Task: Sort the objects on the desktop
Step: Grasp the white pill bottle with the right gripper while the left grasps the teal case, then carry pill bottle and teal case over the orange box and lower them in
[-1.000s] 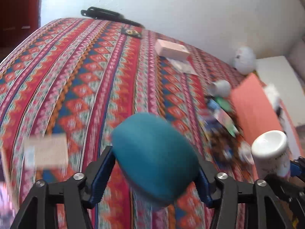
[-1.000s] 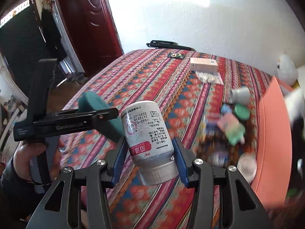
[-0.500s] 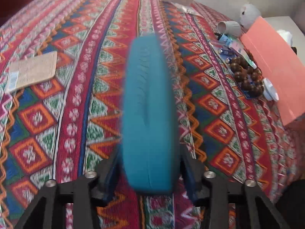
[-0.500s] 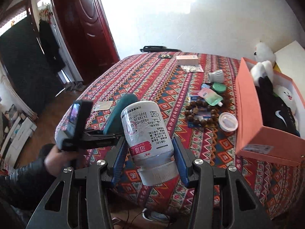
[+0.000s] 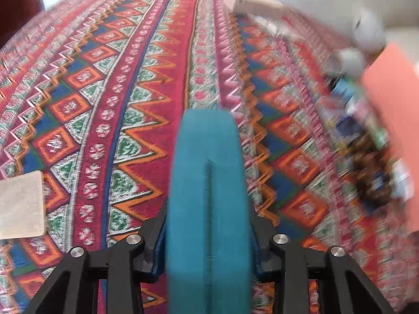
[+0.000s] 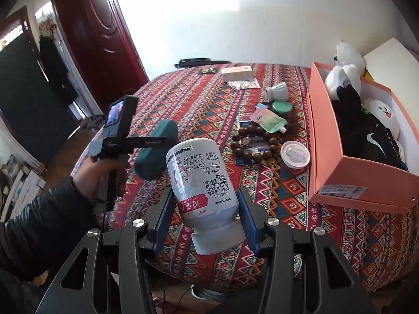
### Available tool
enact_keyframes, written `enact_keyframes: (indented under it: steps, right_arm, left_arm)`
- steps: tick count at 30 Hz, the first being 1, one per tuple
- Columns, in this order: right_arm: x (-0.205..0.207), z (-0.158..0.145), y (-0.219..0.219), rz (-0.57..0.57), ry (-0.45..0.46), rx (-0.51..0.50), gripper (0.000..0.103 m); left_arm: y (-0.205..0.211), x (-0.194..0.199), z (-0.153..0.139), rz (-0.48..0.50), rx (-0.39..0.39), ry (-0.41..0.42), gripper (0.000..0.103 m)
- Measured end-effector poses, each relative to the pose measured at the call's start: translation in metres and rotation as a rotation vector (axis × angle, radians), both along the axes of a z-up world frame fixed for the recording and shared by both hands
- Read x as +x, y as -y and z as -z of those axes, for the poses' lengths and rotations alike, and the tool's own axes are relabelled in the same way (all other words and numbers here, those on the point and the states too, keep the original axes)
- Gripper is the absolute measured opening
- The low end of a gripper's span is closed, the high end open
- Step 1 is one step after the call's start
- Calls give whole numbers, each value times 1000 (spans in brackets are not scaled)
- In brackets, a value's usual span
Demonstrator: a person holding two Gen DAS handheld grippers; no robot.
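Note:
My left gripper (image 5: 207, 238) is shut on a teal oval case (image 5: 207, 196), held edge-on above the patterned tablecloth (image 5: 125, 83). It also shows in the right wrist view (image 6: 155, 154), at the table's left edge. My right gripper (image 6: 204, 217) is shut on a white medicine bottle (image 6: 201, 185) with red label, held upside down, cap toward the camera, above the table's front edge. An orange shoebox (image 6: 340, 157) with plush toys and a black item stands at the right.
On the cloth lie a wooden bead bracelet (image 6: 251, 141), a white lid (image 6: 294, 154), a green pouch (image 6: 269, 123), a green round lid (image 6: 281, 107), a white cup (image 6: 278, 90), a pink box (image 6: 237, 72) and a beige card (image 5: 21, 204).
The left gripper with the teal case has lifted and swung forward; its view is blurred with motion. The right gripper has pulled back from the table, bottle still held.

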State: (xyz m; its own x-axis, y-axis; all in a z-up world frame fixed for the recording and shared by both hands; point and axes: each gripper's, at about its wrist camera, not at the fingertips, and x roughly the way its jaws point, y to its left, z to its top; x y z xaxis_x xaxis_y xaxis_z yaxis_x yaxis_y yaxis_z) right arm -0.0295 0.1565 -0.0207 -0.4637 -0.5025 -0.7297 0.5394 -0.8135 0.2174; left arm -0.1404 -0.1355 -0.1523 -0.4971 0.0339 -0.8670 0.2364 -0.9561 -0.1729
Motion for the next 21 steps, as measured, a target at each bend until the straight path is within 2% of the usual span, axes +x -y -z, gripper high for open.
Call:
enact_keyframes:
  steps: [2,7,15,21]
  right_arm:
    - [-2,-4,-3,9,-11,-5,50]
    - [2,-19,-14,23,-46,-33,50]
    - [37,-37,-40,47,-82,-60,51]
    - [71,-40,-77,115,-94,-50,51]
  left_arm:
    - [-6,8,0,18,-17,-5,40]
    - [-16,48,-16,47,68,-35,40]
    - [-76,113,-92,198,29,-188,40]
    - [-139,133,-135,363,44,-258,40]
